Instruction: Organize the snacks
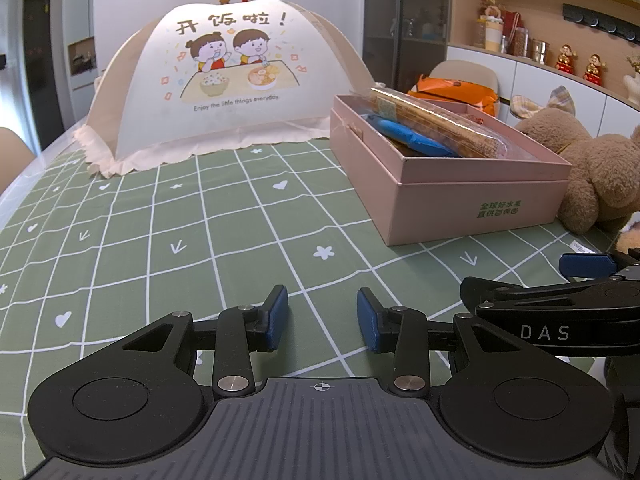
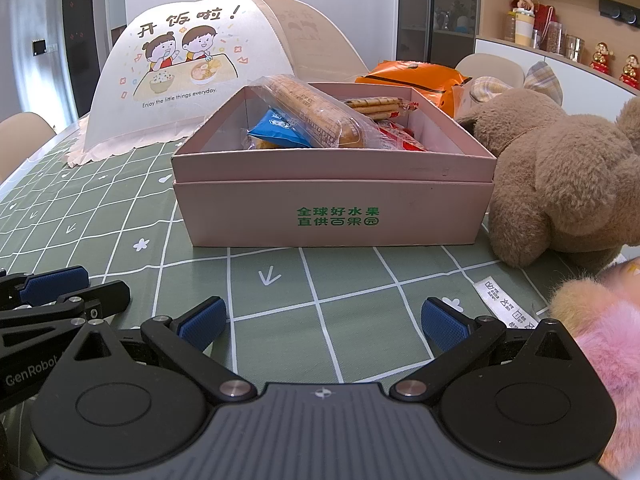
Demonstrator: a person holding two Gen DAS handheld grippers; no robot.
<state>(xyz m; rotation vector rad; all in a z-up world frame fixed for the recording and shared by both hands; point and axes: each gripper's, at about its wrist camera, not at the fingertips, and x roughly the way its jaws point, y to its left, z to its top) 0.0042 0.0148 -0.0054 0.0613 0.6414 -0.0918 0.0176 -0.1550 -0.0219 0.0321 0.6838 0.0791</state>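
Note:
A pink cardboard box [image 2: 332, 216] with green print stands on the green checked tablecloth [image 2: 280, 300], straight ahead in the right wrist view and at the right [image 1: 476, 200] in the left wrist view. It holds several snack packs: a long clear-wrapped biscuit roll [image 2: 316, 114], a blue packet [image 2: 280, 128], red wrappers [image 2: 400, 140] and wafer sticks [image 2: 376, 105]. An orange snack bag [image 2: 412, 76] lies behind the box. My left gripper [image 1: 322, 318] hovers low over the cloth, open and empty. My right gripper [image 2: 324, 322] is open wider, empty, in front of the box.
A mesh food cover [image 1: 228, 80] with a cartoon print stands at the back left. A brown plush toy [image 2: 560, 176] sits right of the box, a pink plush [image 2: 604, 344] nearer. Shelves with jars and figurines [image 1: 576, 60] line the right wall. A chair back [image 2: 24, 132] shows at the left.

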